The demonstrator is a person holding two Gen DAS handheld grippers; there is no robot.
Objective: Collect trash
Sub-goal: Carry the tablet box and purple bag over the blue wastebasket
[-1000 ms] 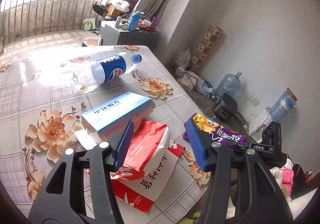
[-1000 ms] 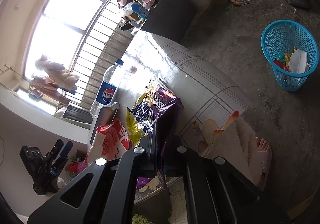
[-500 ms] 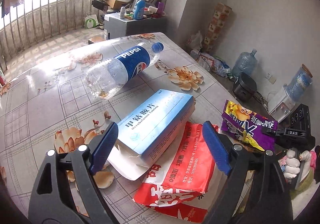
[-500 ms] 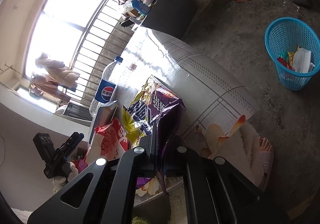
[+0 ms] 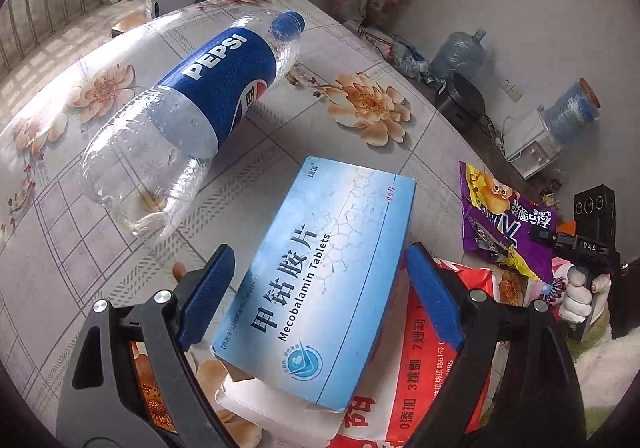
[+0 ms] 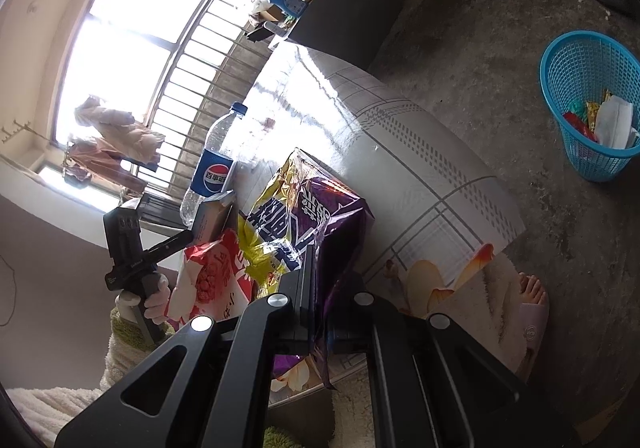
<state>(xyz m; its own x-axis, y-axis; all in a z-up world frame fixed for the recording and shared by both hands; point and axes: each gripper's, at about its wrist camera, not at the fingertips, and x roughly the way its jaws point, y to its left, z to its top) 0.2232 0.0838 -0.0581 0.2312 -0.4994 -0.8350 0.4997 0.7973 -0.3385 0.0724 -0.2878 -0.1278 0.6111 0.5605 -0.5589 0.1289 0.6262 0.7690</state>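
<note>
A blue Mecobalamin tablet box (image 5: 332,272) lies on a red-and-white bag (image 5: 420,368) on the flowered table (image 5: 280,136). My left gripper (image 5: 320,252) stands open astride the box, its blue pads (image 5: 204,296) a little clear of both sides. An empty Pepsi bottle (image 5: 208,96) lies on its side just beyond. My right gripper (image 6: 318,280) is shut on a purple snack bag (image 6: 320,200) at the table's edge; the left wrist view shows that bag (image 5: 504,220) at the right. The right wrist view shows the left gripper (image 6: 132,248) beside the red-and-white bag (image 6: 216,280).
A blue mesh basket (image 6: 580,88) with some wrappers in it stands on the concrete floor right of the table. A person's slippered foot (image 6: 528,304) is near the table corner. Water jugs (image 5: 460,52) and clutter line the far wall.
My left gripper has moved forward and down over the table and its jaws have spread wider; the blue box now lies between them. The right gripper has kept still with the purple bag.
</note>
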